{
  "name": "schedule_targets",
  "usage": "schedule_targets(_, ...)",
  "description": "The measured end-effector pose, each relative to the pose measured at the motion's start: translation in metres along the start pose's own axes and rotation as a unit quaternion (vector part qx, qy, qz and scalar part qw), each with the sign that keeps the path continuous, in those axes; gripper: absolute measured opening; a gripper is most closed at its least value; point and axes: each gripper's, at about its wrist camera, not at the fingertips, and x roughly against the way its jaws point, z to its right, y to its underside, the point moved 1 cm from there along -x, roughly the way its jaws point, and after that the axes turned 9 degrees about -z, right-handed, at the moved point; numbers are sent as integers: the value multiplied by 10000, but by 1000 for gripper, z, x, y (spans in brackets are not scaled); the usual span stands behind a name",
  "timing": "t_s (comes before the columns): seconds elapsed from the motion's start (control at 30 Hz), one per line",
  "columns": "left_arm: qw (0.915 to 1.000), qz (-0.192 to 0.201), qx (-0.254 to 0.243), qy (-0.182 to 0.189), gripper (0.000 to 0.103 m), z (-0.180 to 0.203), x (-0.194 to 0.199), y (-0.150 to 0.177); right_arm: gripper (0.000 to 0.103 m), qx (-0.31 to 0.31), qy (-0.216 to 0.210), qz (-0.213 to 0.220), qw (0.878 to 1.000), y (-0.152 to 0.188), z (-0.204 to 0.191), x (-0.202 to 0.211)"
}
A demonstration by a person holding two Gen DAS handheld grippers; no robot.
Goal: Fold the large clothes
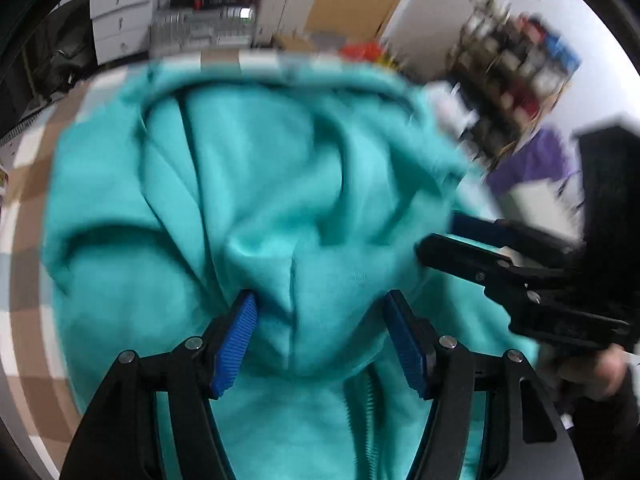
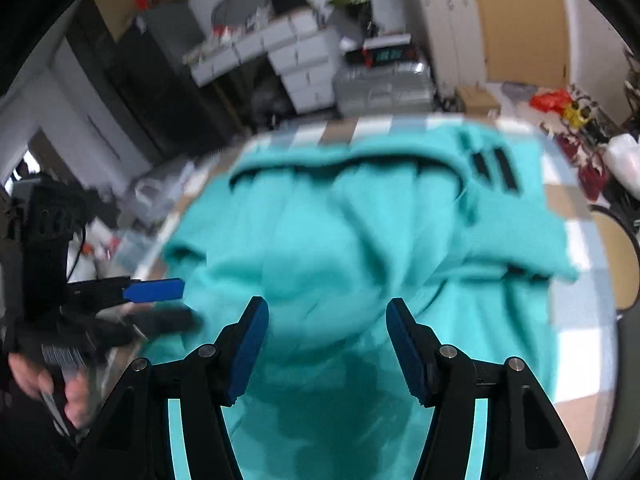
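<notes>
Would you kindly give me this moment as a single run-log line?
garment: teal zip hoodie crumpled on checked cloth | left gripper: open above fabric | right gripper: open above fabric | fold: not yet done

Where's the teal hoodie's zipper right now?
In the left wrist view, the zipper runs down the teal hoodie at bottom centre, just inside the left claw's right-hand finger.

text: none I can read | display (image 2: 386,55) on my far shelf: lit teal digits, too blurred to tell | labels: none legible from my grippers
</notes>
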Motion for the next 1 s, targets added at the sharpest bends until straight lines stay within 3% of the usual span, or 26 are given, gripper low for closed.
schedule_targets(0.1, 9983, -157, 509, 224, 61, -13, -29, 11, 57, -248, 238, -524, 9980, 8, 4, -34)
schedule_targets(0.17, 9974, -52, 617, 358, 62, -18, -26, 17, 57, -650, 22, -684, 9955, 17, 21, -46)
schedule_targets(0.23, 9981, -105, 543, 258, 60, -15, -16, 24, 57, -902, -186, -656, 9936, 23, 32, -42)
schedule_targets(0.33, 9986, 248, 398, 250, 61, -10, 9, 27, 58, -605, 73, -491, 9969, 23, 24, -22)
schedule_targets(0.5, 9918, 1020, 764, -51, 61, -25, 46, 53, 59, -361, -223, 145, 9990, 3, 5, 8)
schedule_targets(0.6, 9837, 1393, 1011, -530, 61, -54, 42, 55, 59, -247, 70, -209, 9995, 2, -2, -19)
schedule_targets(0.67, 9836, 1262, 1139, -594, 61, -60, 28, 45, 53, -196, 495, -810, 9953, 7, -3, -57)
schedule_targets(0.8, 9862, 821, 1410, -294, 61, -88, 13, 41, 52, 225, 663, -948, 9930, 6, -11, -56)
schedule_targets(0.87, 9876, 758, 1342, -300, 61, -91, 13, 36, 49, 386, 595, -775, 9945, -7, -14, -35)
schedule_targets(0.93, 9879, 816, 1277, -337, 61, -79, 16, 28, 49, 431, 297, -204, 9984, -36, -15, 0)
schedule_targets(1.0, 9874, 906, 1237, -392, 61, -77, 24, 31, 50, 382, 355, 225, 9984, -62, -11, 16)
